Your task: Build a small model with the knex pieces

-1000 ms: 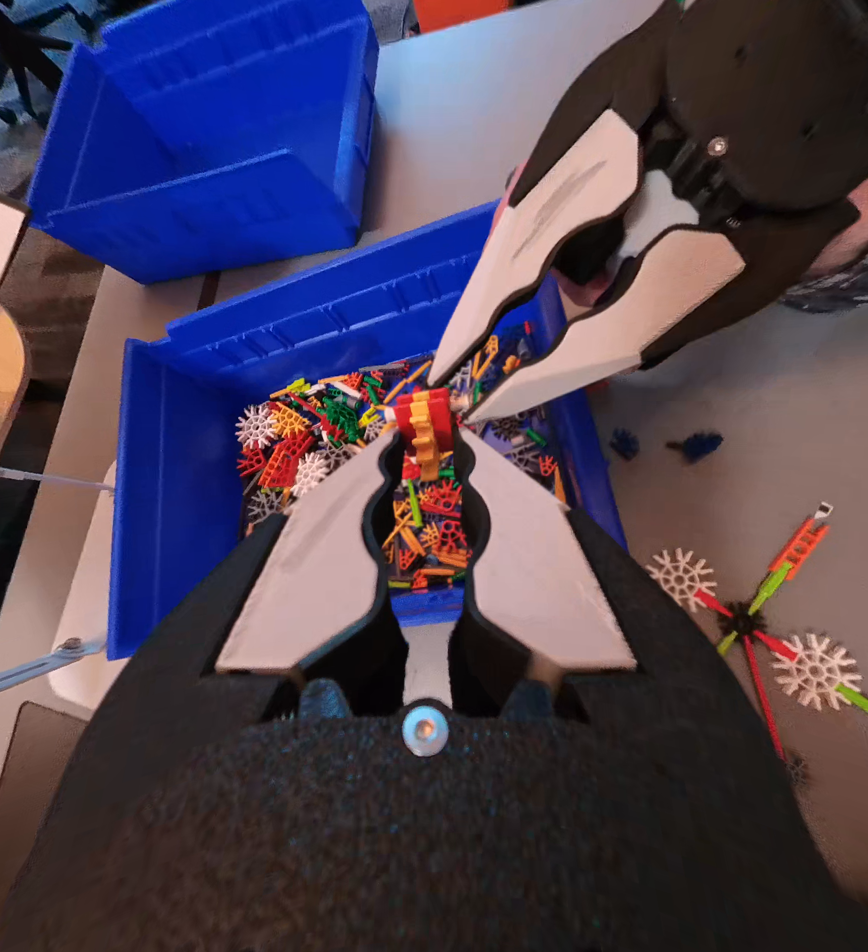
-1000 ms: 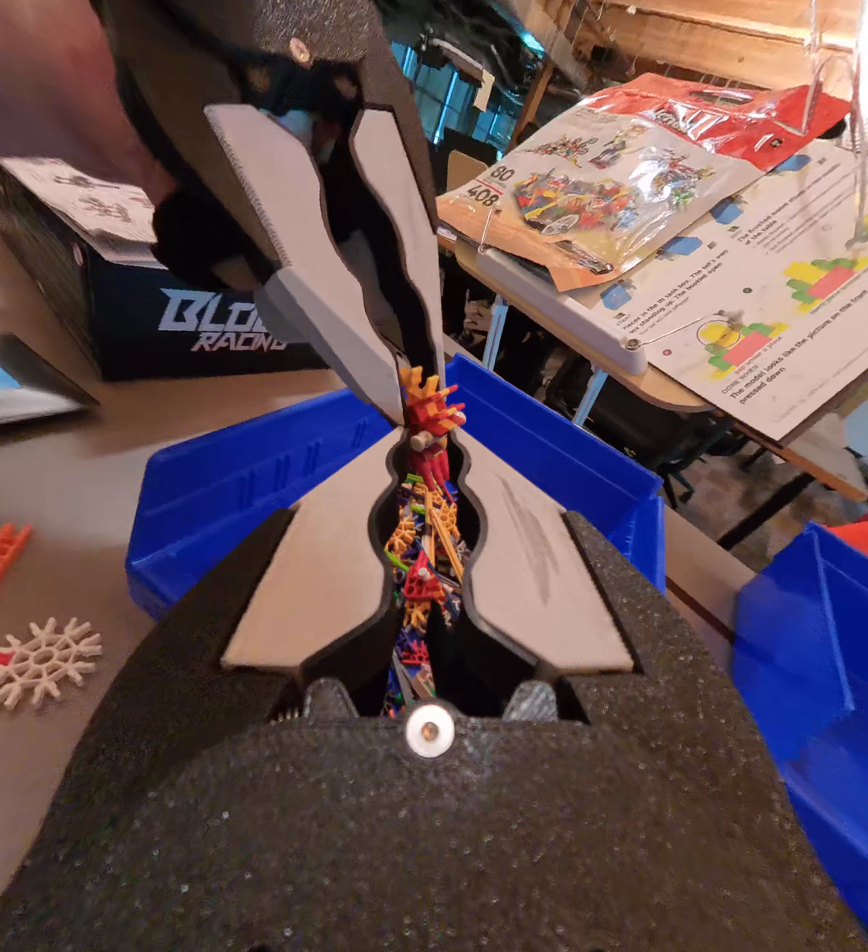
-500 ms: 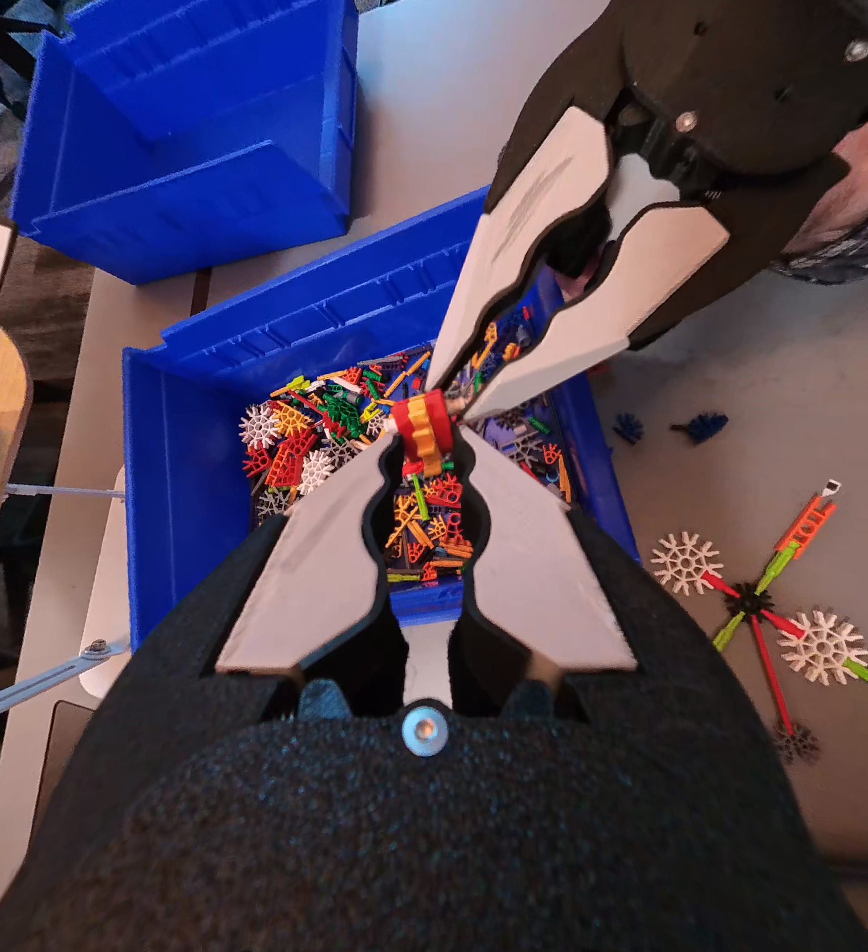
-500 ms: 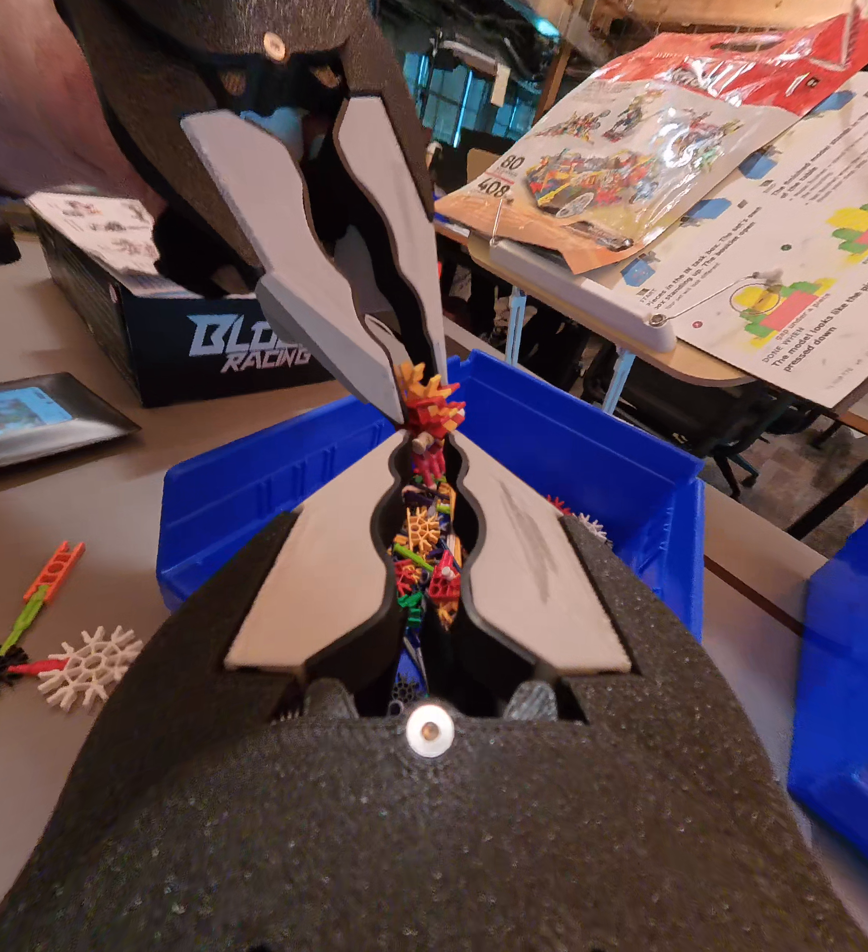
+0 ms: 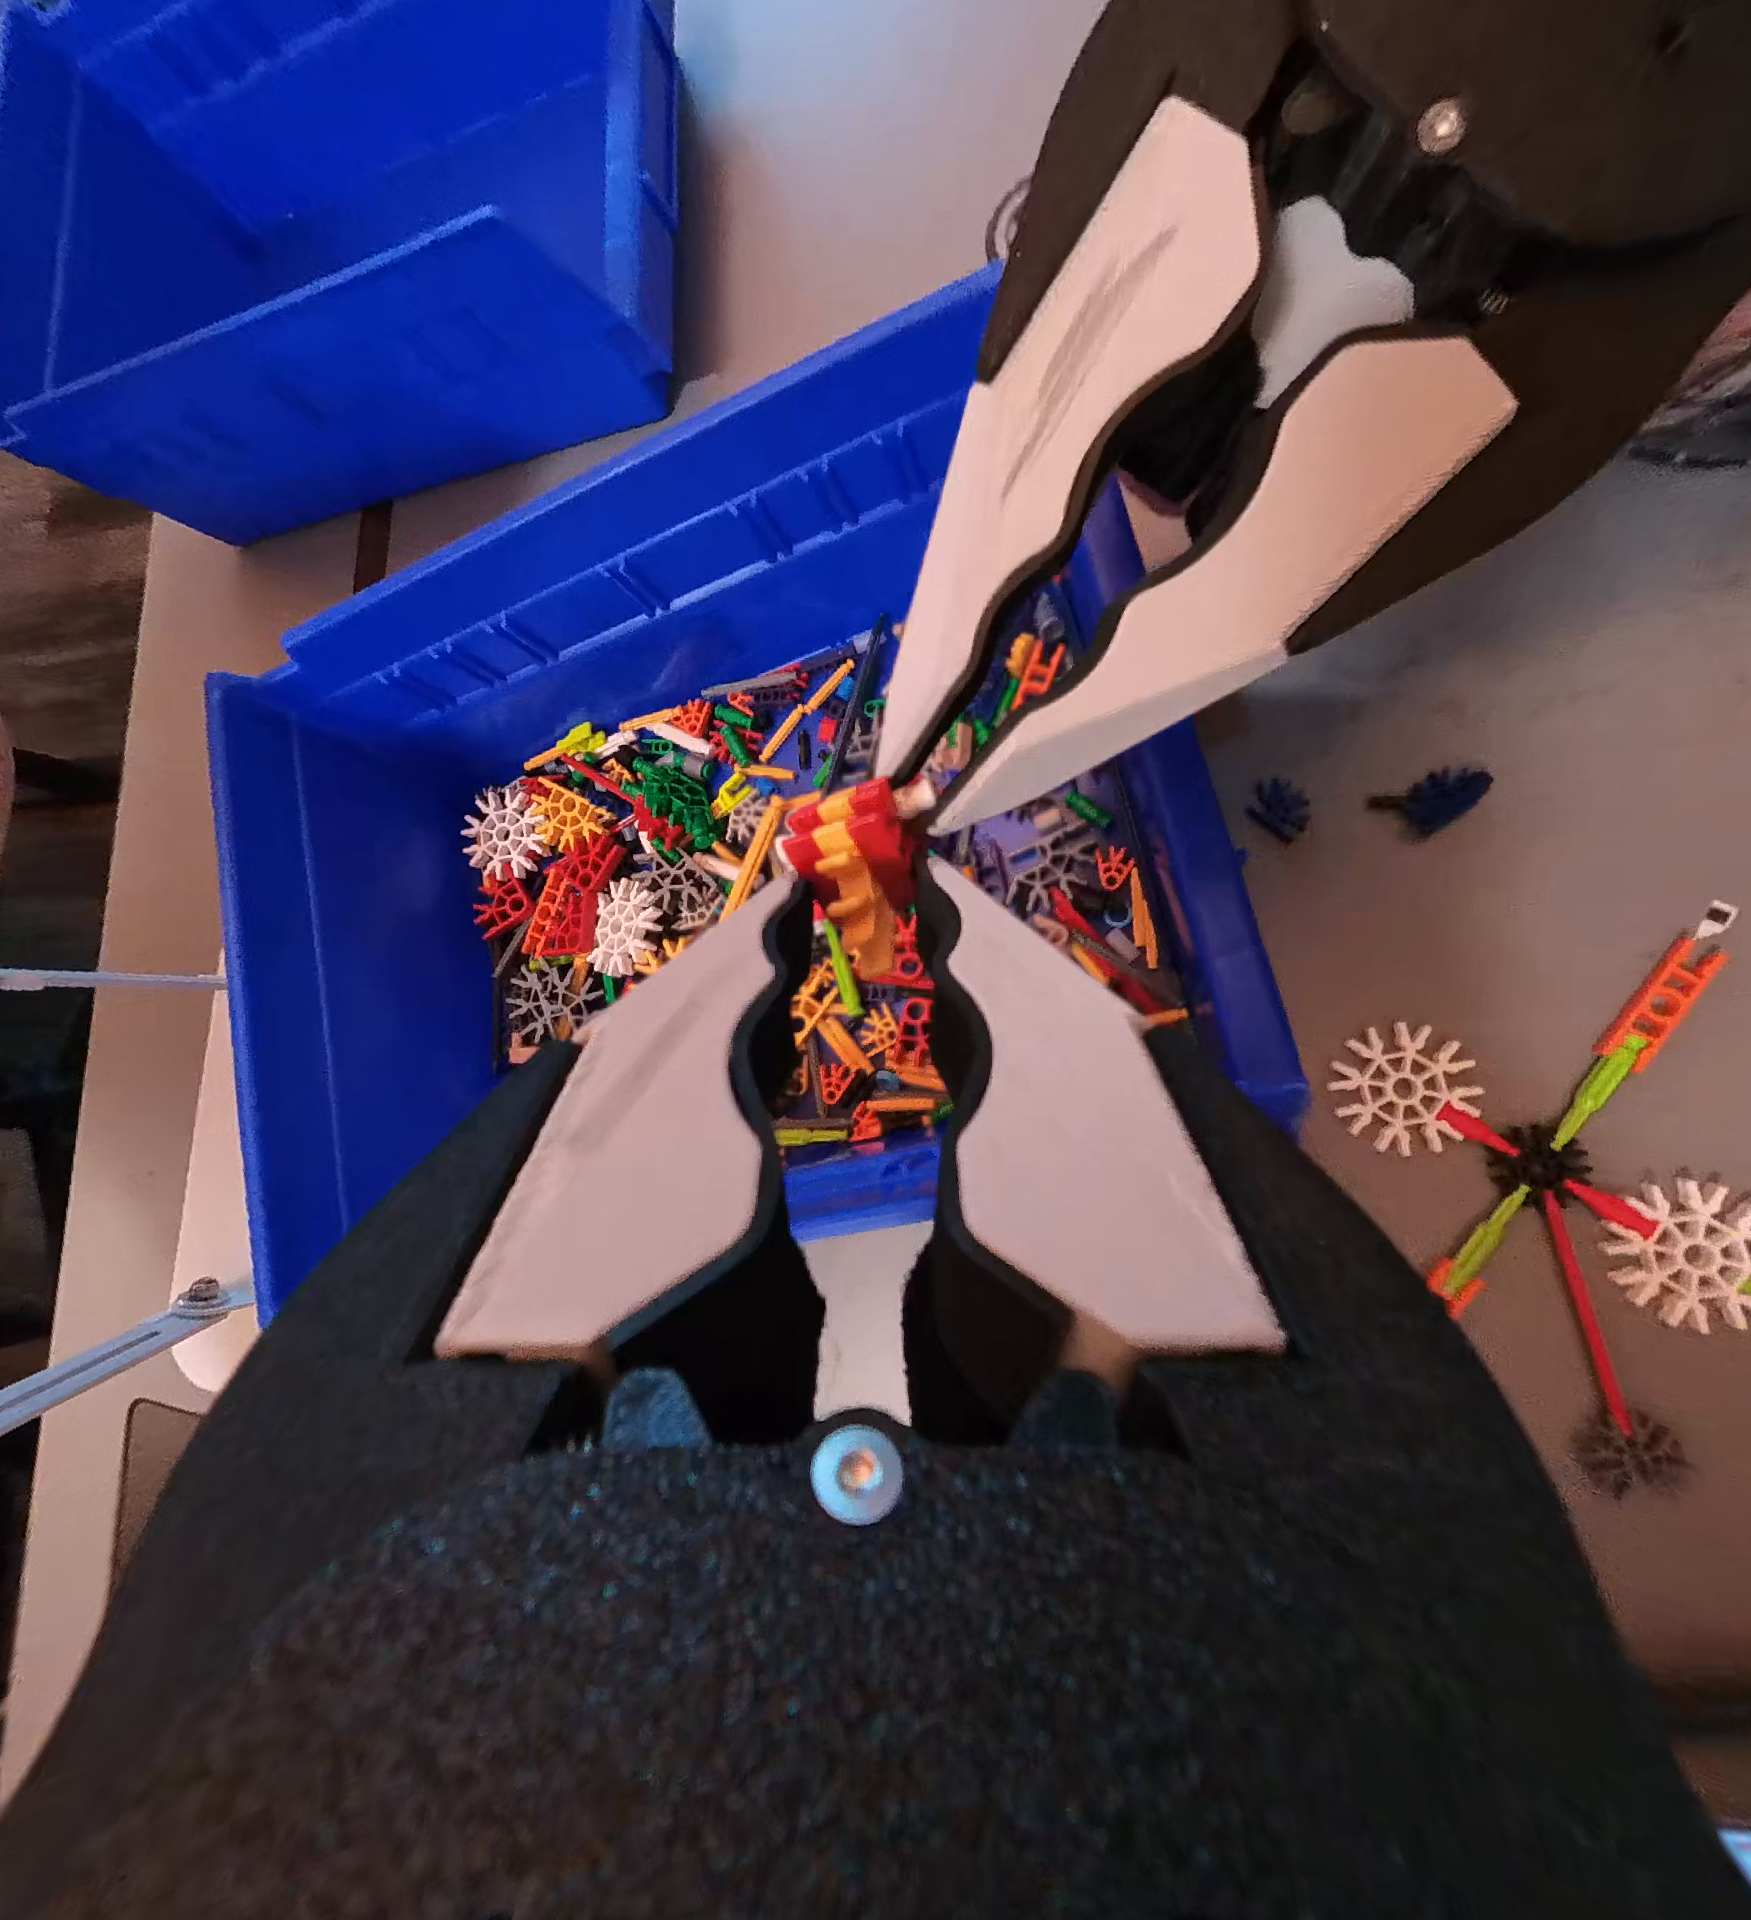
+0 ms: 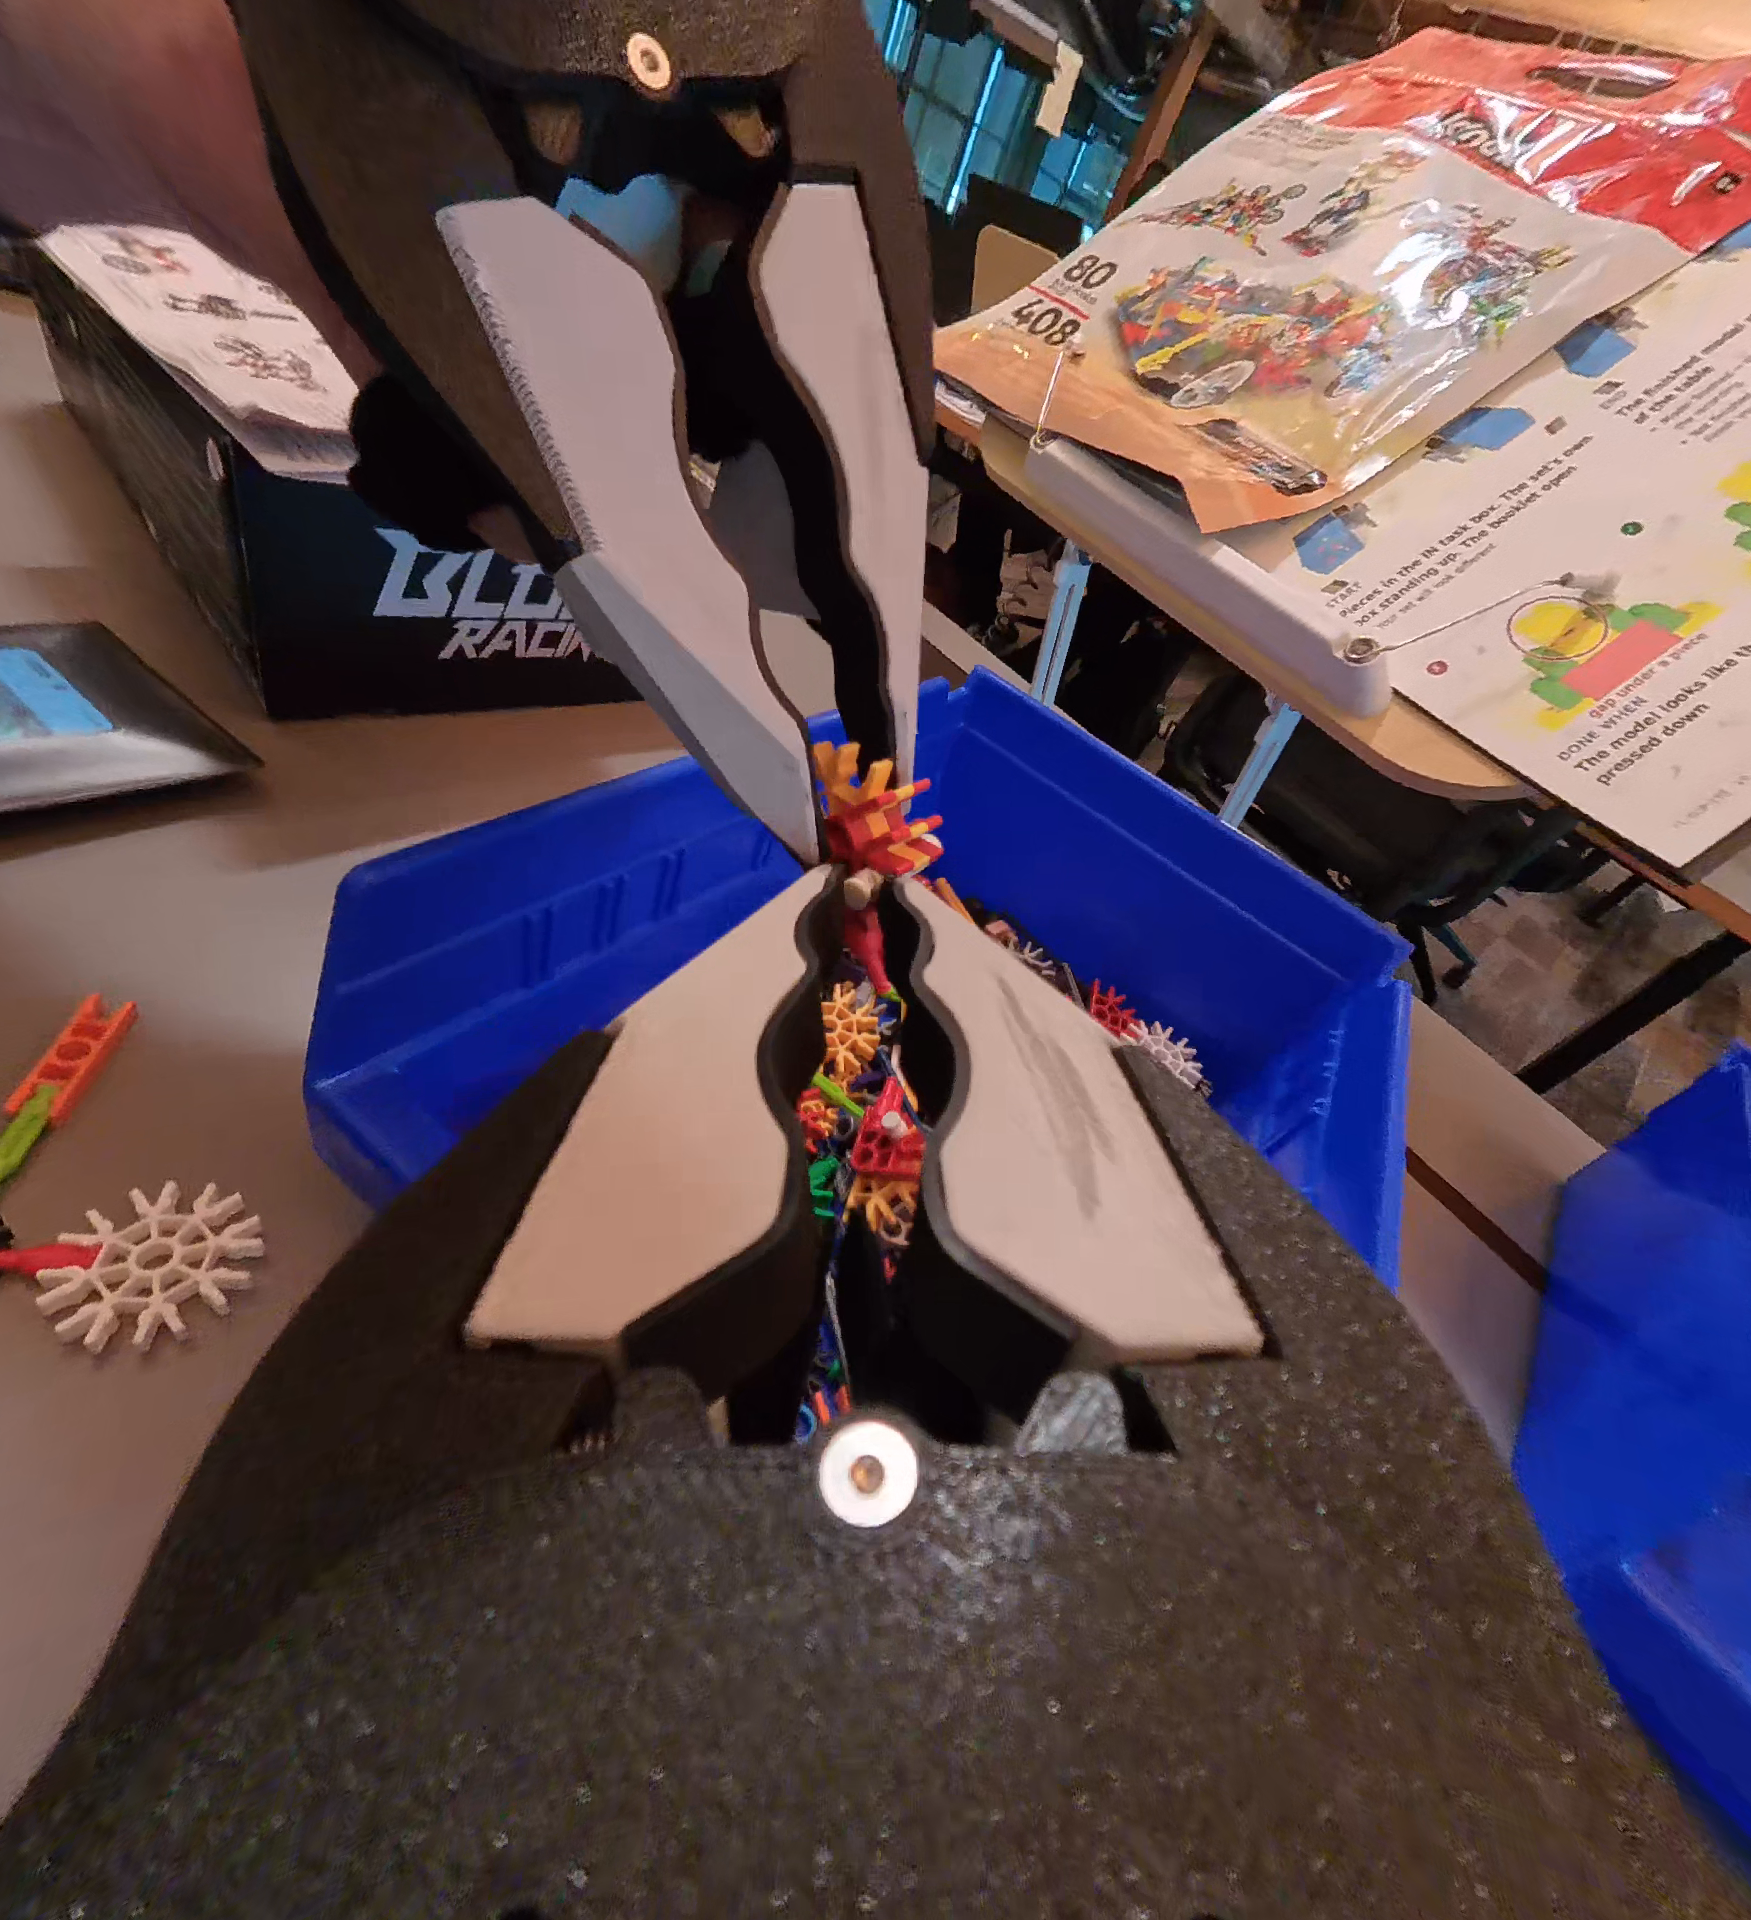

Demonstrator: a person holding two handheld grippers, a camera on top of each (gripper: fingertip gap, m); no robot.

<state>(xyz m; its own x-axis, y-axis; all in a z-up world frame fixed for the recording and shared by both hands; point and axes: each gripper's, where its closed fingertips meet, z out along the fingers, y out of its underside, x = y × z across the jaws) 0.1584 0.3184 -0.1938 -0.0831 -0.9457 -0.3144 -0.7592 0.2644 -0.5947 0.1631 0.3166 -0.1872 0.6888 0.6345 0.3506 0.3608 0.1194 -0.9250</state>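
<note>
Both tools stay pinched on the red-and-orange stack of toothed plastic connectors (image 5: 850, 847), left tool (image 5: 855, 883) and right tool (image 6: 866, 883), now tilted above the blue plastic bin (image 5: 351, 935).

Two blue bins (image 5: 351, 935) (image 5: 310, 239), two grippers (image 5: 855, 883) (image 6: 866, 883), two white snowflake connectors (image 5: 1403, 1086) (image 5: 1697, 1255) on the table, two dark blue connectors (image 5: 1278, 808) (image 5: 1437, 798) beside the bin, one black box (image 6: 331, 582).

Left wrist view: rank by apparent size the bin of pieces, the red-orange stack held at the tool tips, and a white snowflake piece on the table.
1. Bin of pieces
2. Red-orange stack, nearer the camera, so unsure
3. White snowflake piece, looks alike in size
</note>
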